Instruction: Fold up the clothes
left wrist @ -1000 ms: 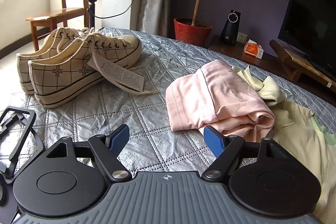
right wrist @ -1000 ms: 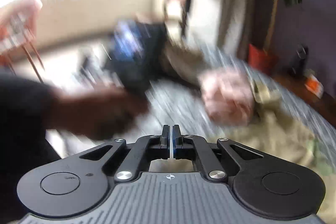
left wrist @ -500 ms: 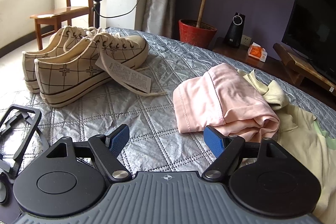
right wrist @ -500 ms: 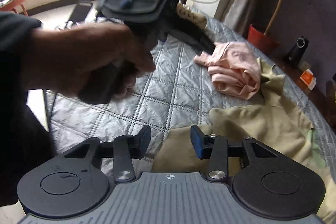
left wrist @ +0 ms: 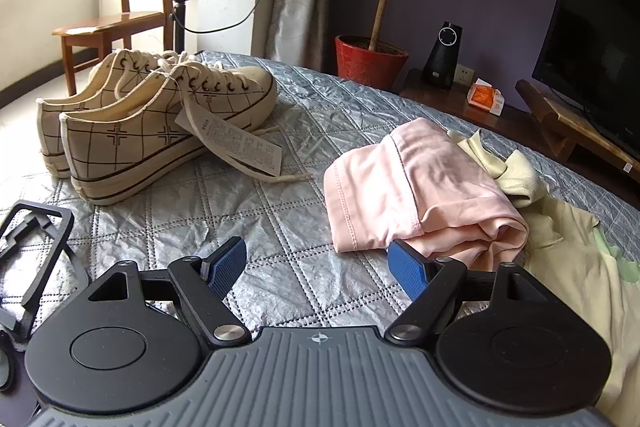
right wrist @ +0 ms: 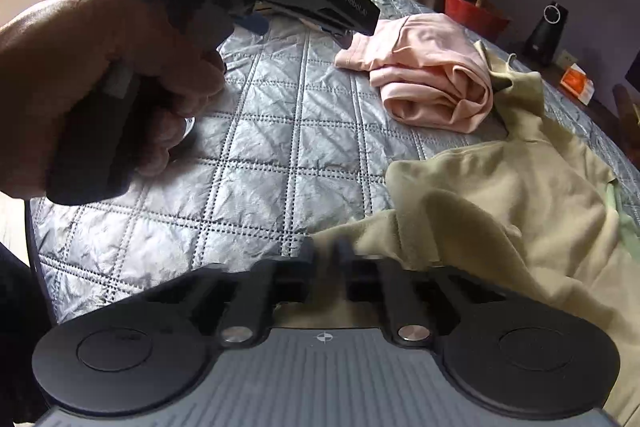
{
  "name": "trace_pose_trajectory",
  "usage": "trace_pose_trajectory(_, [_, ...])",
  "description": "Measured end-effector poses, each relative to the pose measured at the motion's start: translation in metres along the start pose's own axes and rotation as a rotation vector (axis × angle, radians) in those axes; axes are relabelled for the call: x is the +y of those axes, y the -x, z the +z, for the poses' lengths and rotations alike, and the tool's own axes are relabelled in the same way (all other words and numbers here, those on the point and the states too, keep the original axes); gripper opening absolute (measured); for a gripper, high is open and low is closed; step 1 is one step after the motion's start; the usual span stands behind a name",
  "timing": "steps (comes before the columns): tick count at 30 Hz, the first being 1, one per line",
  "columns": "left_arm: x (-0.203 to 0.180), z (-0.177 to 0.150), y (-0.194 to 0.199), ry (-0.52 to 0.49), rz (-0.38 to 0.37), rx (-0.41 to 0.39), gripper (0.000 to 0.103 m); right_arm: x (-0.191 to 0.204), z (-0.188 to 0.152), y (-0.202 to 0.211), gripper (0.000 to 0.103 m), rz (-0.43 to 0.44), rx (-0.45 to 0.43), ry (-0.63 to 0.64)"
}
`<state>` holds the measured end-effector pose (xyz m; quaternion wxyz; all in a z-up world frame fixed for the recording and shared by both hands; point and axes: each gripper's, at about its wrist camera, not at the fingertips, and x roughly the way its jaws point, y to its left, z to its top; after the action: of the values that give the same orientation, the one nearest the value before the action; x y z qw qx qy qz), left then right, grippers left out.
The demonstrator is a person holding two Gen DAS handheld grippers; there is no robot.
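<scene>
Ahead-left of the left gripper (left wrist: 316, 265) sits a pair of sneakers (left wrist: 160, 131) on the quilted cover (left wrist: 288, 227); ahead-right, just beyond its right finger, the bundled garment (left wrist: 420, 195). Past that bundle and running right lies the spread garment (right wrist: 520, 195), its near edge between the closing fingers of the right gripper (right wrist: 325, 255).

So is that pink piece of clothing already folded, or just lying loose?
Roughly folded. The pink garment lies doubled into a compact bundle on the quilted cover, with stacked layers showing at its rolled end, though it looks uneven rather than neat.
</scene>
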<state>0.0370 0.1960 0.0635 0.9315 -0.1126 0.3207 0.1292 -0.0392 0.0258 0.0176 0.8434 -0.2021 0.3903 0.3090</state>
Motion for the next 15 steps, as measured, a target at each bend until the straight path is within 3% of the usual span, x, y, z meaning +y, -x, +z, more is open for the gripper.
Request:
trace_pose_trajectory(9, [-0.001, 0.0, -0.001, -0.005, -0.002, 0.003, 0.083, -0.009, 0.002, 0.026, 0.004, 0.021, -0.085, -0.064])
trace_pose_trajectory(15, [0.001, 0.0, -0.001, -0.003, 0.002, 0.003, 0.083, -0.022, 0.006, 0.088, 0.004, 0.256, -0.269, -0.173])
